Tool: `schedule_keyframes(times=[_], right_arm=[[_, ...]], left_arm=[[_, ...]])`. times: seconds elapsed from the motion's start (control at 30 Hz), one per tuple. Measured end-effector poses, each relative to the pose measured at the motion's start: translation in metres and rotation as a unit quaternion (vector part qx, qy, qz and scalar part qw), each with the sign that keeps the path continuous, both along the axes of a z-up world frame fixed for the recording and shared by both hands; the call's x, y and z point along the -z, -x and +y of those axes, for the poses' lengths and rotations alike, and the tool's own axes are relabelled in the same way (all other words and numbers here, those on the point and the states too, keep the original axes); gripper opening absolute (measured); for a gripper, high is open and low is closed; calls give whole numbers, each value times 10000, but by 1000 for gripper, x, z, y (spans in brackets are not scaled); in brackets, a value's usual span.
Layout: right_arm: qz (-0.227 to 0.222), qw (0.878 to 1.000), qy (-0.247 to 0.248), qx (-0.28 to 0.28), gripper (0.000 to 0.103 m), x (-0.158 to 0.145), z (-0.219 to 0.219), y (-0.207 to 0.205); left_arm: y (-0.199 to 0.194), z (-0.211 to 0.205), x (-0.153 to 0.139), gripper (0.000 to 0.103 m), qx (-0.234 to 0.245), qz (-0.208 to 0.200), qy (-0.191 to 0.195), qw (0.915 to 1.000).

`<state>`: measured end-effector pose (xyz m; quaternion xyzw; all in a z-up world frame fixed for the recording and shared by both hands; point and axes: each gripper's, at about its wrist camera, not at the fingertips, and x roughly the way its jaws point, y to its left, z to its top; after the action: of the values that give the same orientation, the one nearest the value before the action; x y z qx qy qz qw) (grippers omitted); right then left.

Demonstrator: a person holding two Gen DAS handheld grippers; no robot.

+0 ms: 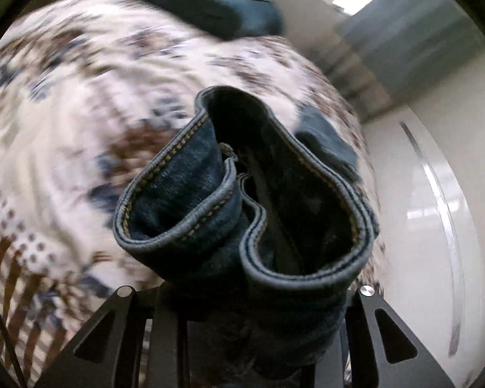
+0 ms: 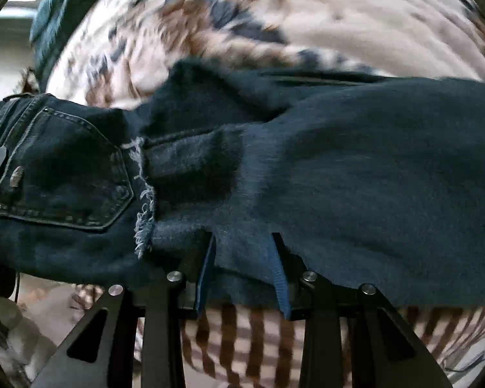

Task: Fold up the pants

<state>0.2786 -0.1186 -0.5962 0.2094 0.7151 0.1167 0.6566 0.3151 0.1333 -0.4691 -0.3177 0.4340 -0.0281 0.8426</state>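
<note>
Dark blue pants (image 1: 242, 226) fill the low middle of the left view, their stitched band bunched inside the left gripper (image 1: 242, 317), which holds them tight. Lower in the right view, the right gripper (image 2: 244, 249) pinches the pants' edge. They hang over a flowery bed cover (image 2: 339, 16). Folding looks halfway; next, lay this half flat. Blur hides much.

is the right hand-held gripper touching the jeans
Touching. The right wrist view shows the right hand-held gripper with its blue fingers pinching a fold of the jeans, the denim draped over and between them.
</note>
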Motion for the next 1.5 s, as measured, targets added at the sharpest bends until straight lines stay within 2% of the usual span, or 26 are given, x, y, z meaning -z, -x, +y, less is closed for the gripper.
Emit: schedule_keyframes(times=[0.17, 0.33, 0.4, 0.43, 0.5, 0.57, 0.6, 0.67, 0.7, 0.73, 0.77, 0.8, 0.83, 0.97, 1.0, 1.1, 1.13, 1.17, 1.23, 1.27, 1.3, 1.33, 1.4, 1.47, 1.5], right_arm=[[-251, 9972, 21, 705, 37, -26, -85, 25], [-237, 9855, 515, 1602, 37, -33, -192, 62], [-152, 9787, 813, 1881, 37, -28, -235, 77], [-104, 9761, 886, 1982, 37, -24, -251, 81], [36, 9709, 989, 2183, 37, -16, -282, 91], [168, 9671, 1026, 2324, 37, -10, -306, 101], [231, 9660, 1033, 2360, 37, -7, -316, 104], [314, 9654, 984, 2394, 39, -6, -334, 109], [313, 9657, 933, 2401, 52, -7, -342, 110], [254, 9663, 837, 2422, 61, -9, -349, 111], [145, 9661, 726, 2472, 78, -12, -356, 111], [-5, 9656, 617, 2525, 82, -19, -363, 110], [-148, 9656, 530, 2543, 82, -25, -371, 109], [-351, 9652, 135, 2587, 82, -43, -392, 97], [-339, 9660, 11, 2562, 82, -44, -389, 92], [-296, 9719, -512, 2277, 82, -38, -354, 68], [-217, 9740, -719, 2136, 82, -32, -343, 61], [-144, 9752, -900, 2017, 82, -25, -331, 55], [112, 9761, -1277, 1753, 78, -8, -304, 47], [129, 9761, -1382, 1672, 44, -2, -292, 46], [129, 9805, -1185, 1560, 27, 0, -284, 48], [198, 9860, -759, 1471, 26, 2, -279, 54], [276, 9824, -496, 1778, 25, 9, -290, 70], [553, 9778, -462, 1967, 25, 25, -301, 81], [595, 9754, -625, 2027, 25, 29, -304, 85]], left_arm=[[-3, -80, -19, 25, 899, -203, -114, 9957], [2, -189, -10, 25, 1935, -150, -310, 9805], [11, -238, 5, 25, 2447, -56, -477, 9684], [18, -272, 19, 25, 2764, 63, -701, 9585], [26, -314, 47, 26, 3197, 339, -1086, 9407], [30, -346, 87, 33, 3470, 703, -1491, 9233], [31, -353, 96, 34, 3494, 813, -1665, 9185], [35, -364, 96, 39, 3532, 764, -1979, 9112], [38, -366, 91, 41, 3539, 731, -2004, 9106], [39, -365, 82, 53, 3511, 727, -1937, 9132], [39, -362, 77, 77, 3523, 752, -1759, 9161], [45, -361, 70, 89, 3520, 753, -1580, 9195], [51, -361, 60, 103, 3488, 717, -1463, 9229], [65, -347, 35, 103, 3434, 968, -1114, 9275], [68, -340, 30, 103, 3340, 1001, -1159, 9301], [61, -282, 13, 103, 2638, 998, -1449, 9484], [49, -249, 14, 103, 2190, 1105, -1558, 9568], [39, -228, 18, 103, 1940, 1222, -1525, 9613], [16, -183, 33, 102, 1385, 1535, -1318, 9695], [0, -161, 47, 102, 1200, 1742, -1006, 9722], [-14, -145, 64, 102, 1111, 1996, -690, 9711], [-23, -137, 74, 101, 1099, 2146, -592, 9687], [-41, -124, 95, 101, 1118, 2359, -270, 9649], [-58, -124, 111, 101, 1238, 2497, -80, 9603], [-64, -127, 116, 101, 1324, 2555, -19, 9577]])
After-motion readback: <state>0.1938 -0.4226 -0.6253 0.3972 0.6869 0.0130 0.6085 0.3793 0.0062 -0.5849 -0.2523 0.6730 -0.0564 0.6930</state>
